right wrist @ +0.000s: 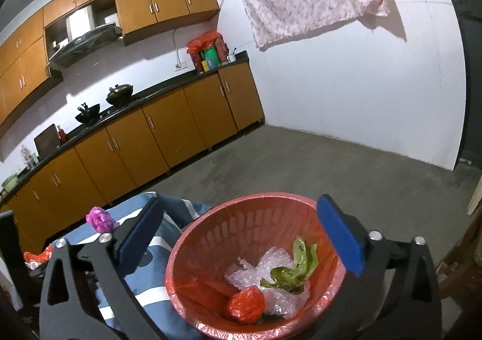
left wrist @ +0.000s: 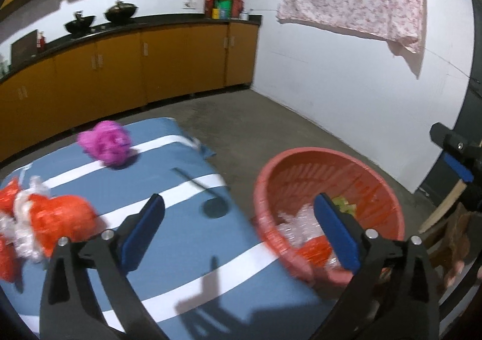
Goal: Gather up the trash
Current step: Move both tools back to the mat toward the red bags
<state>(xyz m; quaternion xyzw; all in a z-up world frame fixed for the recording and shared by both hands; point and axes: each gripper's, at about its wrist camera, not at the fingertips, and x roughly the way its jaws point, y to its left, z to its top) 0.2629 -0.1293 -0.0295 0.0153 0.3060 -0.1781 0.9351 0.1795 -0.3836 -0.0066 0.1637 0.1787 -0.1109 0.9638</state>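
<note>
Both tools wide open and both empty here; the left gripper [left wrist: 238, 219] has its blue pads spread as far as they go with nothing between them, and the right gripper [right wrist: 238, 234] hangs the same way, jaws gaping over the red basket [right wrist: 211, 219], gripping nothing.

The basket already holds a share of the haul: a red plastic wad [right wrist: 245, 304], some bubble wrap [right wrist: 271, 273] and a limp green leaf [right wrist: 298, 264] lying at the bottom.

What is left sits on the blue striped cloth [left wrist: 168, 249]; the crumpled red bags [left wrist: 60, 219], tangled with clear wrap, lie low and to the left of the left jaws, close by; the pink crumpled ball [left wrist: 105, 144] lies further up the cloth, also left of centre (and well apart from the basket, which stands off the cloth's right edge).

So the call, to my eye: the left hand is the nearer one to both pieces, and the red heap is its shorter reach, with a swing leftward and down; the right is parked over the basket, away from the remaining trash.
</note>
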